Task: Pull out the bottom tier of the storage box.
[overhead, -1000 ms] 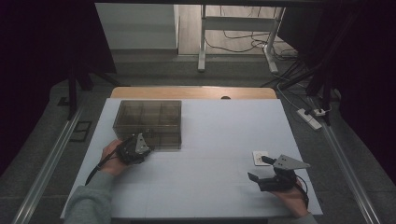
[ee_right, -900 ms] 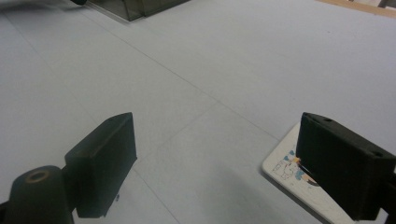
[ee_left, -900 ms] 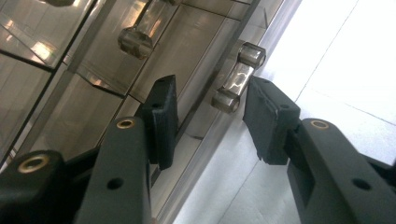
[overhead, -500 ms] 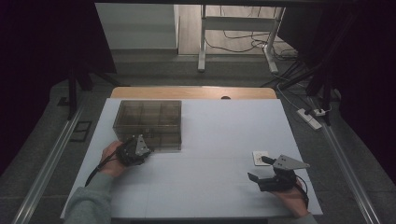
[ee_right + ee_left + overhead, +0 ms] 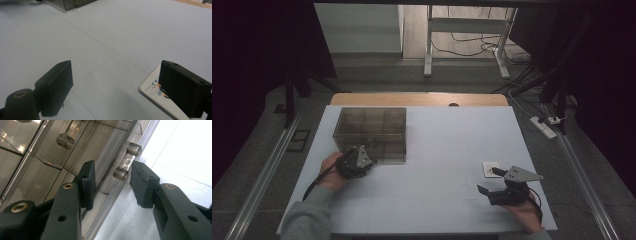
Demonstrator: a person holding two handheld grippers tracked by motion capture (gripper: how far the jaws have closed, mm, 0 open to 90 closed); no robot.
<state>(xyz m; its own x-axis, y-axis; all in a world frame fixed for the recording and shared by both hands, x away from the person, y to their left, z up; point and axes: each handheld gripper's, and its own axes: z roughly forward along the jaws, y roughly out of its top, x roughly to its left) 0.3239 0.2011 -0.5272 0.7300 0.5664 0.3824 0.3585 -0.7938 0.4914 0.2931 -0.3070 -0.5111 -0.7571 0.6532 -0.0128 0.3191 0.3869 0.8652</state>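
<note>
Straddling drawer handle (image 5: 127,161): left gripper (image 5: 112,182) (jaws apart).

The left hand-held gripper (image 5: 356,162) is seen in the lower left of the high view, gripped by the left hand (image 5: 333,171), with a grey-sleeved forearm (image 5: 307,219) entering from the bottom edge. In the left gripper view its two black jaws are held apart, a wide gap being left between the pads (image 5: 88,182). The right hand-held gripper (image 5: 492,185) is seen at the lower right of the high view, held by the right hand (image 5: 526,214) near the bottom edge and pointed toward the frame's left. Its jaws are spread wide in the right gripper view, nothing being clamped between them.
</note>
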